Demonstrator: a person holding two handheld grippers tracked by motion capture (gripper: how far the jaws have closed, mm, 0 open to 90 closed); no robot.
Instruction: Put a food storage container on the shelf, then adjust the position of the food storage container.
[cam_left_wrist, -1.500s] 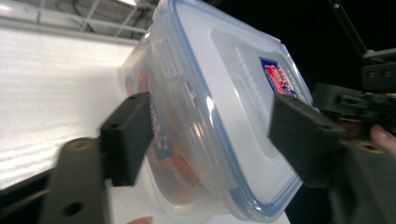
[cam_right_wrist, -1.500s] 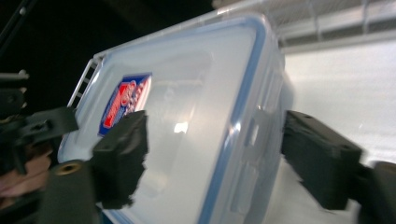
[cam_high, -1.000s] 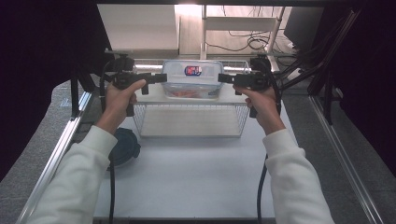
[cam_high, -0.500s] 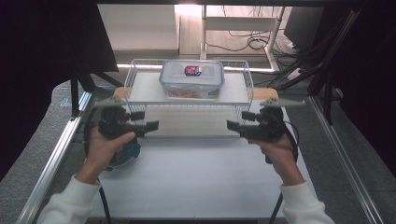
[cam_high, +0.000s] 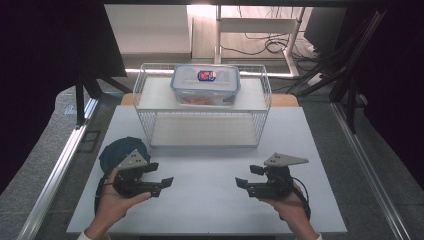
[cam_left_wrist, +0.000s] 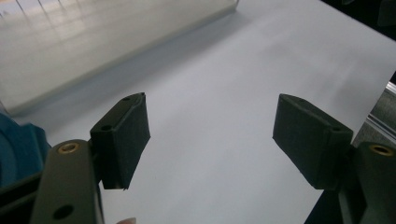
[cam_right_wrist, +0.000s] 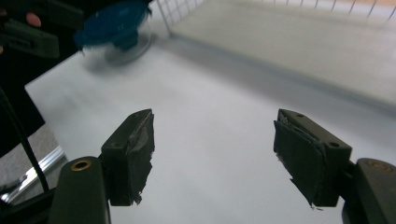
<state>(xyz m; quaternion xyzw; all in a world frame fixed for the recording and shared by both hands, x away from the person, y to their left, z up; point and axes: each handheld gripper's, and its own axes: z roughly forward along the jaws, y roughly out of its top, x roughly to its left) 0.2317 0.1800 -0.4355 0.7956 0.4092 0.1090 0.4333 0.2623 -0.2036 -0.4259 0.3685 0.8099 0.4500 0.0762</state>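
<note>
A clear lidded box (cam_high: 205, 84) with a red and blue item inside stands on top of a white wire rack (cam_high: 150, 107) at the back of the table. My left gripper (cam_high: 165, 186) (cam_left_wrist: 210, 107) hovers low over the white table near the front left. It is open, and nothing is between the pads. At the front right my right gripper (cam_high: 243, 186) (cam_right_wrist: 213, 119) faces it, also open and holding nothing. Both pairs of jaws have just been closing a little, with only bare table between them.
A round blue-lidded container (cam_high: 122, 152) (cam_right_wrist: 116, 25) sits on the table beside my left hand. The rack's lower shelf (cam_right_wrist: 303, 42) (cam_left_wrist: 93, 42) lies just ahead of both grippers. A metal rail (cam_high: 55, 170) runs along the left of the white table (cam_high: 210, 165).
Both grippers have drawn back from the sides of the clear box on the rack, coming toward the near edge and down to the table. The box stays on the rack.
</note>
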